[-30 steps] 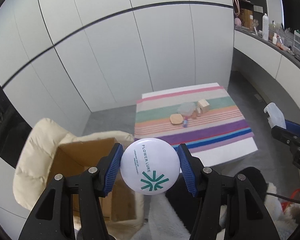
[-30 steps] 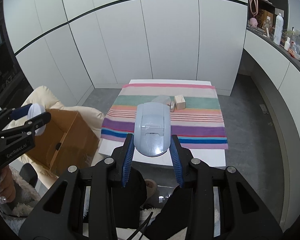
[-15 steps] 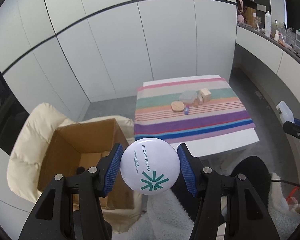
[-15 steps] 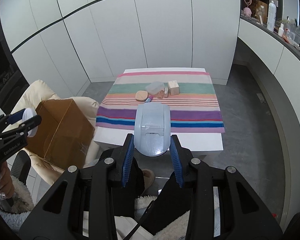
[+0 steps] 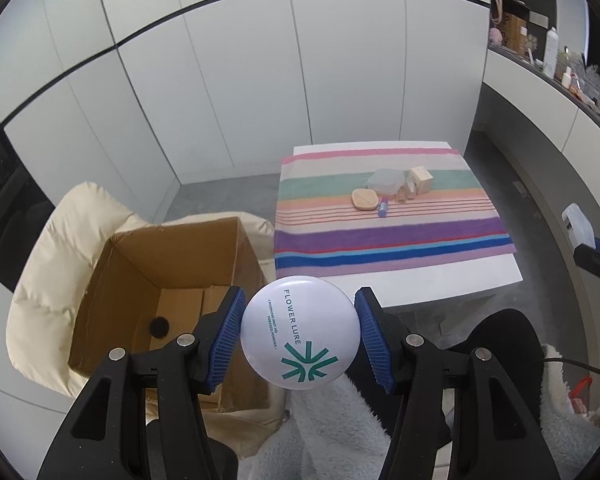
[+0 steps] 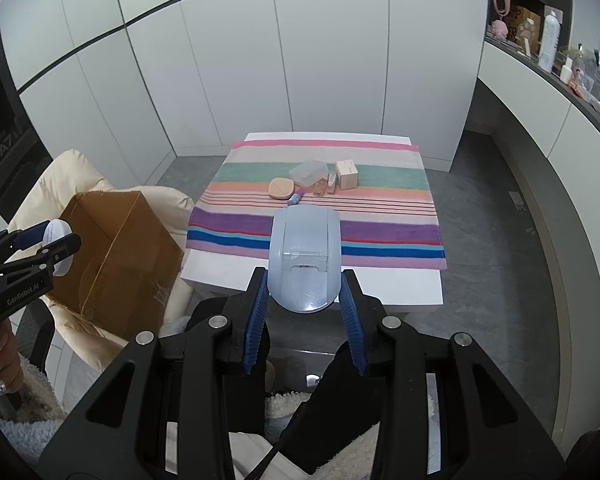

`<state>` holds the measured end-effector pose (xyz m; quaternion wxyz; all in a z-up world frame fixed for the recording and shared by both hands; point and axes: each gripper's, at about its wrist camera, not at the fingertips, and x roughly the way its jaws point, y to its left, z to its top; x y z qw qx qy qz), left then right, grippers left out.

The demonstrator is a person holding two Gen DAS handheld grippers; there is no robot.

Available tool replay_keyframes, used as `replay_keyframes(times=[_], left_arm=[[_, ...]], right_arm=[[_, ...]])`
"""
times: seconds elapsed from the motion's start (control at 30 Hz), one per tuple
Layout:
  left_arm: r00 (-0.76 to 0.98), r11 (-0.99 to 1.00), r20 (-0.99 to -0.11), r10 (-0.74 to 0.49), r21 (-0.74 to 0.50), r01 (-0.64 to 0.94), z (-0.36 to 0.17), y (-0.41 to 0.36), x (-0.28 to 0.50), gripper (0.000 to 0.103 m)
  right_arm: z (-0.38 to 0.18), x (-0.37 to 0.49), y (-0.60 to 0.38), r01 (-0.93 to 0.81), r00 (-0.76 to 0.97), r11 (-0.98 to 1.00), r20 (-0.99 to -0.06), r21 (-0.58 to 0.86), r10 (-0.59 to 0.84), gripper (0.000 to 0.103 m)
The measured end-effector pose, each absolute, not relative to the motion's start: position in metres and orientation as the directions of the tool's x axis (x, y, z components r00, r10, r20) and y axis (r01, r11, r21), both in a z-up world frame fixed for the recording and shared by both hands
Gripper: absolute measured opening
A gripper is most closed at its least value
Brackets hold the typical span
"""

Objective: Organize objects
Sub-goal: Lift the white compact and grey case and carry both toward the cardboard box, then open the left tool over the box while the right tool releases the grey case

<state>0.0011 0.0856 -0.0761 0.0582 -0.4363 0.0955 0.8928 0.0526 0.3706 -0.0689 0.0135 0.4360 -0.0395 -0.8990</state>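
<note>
My left gripper (image 5: 300, 332) is shut on a round white powder compact (image 5: 300, 330) printed FLOWER LURE, held just right of an open cardboard box (image 5: 140, 280). The box holds a small dark round thing (image 5: 159, 326). My right gripper (image 6: 304, 292) is shut on a pale blue plastic case (image 6: 305, 256), held in front of the striped table. The left gripper (image 6: 52, 246) and the box (image 6: 120, 256) also show at the left of the right wrist view.
A low white table with a striped cloth (image 5: 388, 236) carries a peach oval pad (image 5: 365, 199), a clear lidded container (image 5: 386, 181), a small beige box (image 5: 421, 179) and a small purple tube (image 5: 382, 209). The cardboard box rests on a cream padded chair (image 5: 44, 280). A cluttered counter (image 6: 560, 80) runs along the right.
Both grippers have pulled back and up from the table. The left gripper has swung towards the cardboard box, whose inside now shows. Both grips are unchanged.
</note>
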Motion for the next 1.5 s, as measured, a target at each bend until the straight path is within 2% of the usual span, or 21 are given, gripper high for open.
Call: replay_keyframes(times=[0.53,1.13,1.5], left_arm=[[-0.607,-0.991,-0.794,-0.020,0.094,-0.091,-0.076,0.035,0.016,0.058],[-0.530,-0.974,-0.828,-0.182,0.078,0.211,-0.096,-0.079,0.051,0.058],[-0.490,-0.968,-0.852,-0.182,0.068,0.241,-0.113,-0.097,0.037,0.058]], right_arm=[[-0.077,0.039,0.303,0.156,-0.578,-0.985,-0.802,0.075,-0.152,0.037],[-0.105,0.018,0.159,0.511,-0.428,-0.850,-0.820,0.126,-0.379,0.037],[-0.123,0.004,0.123,0.566,-0.370,-0.815,-0.846,0.122,-0.384,0.037]])
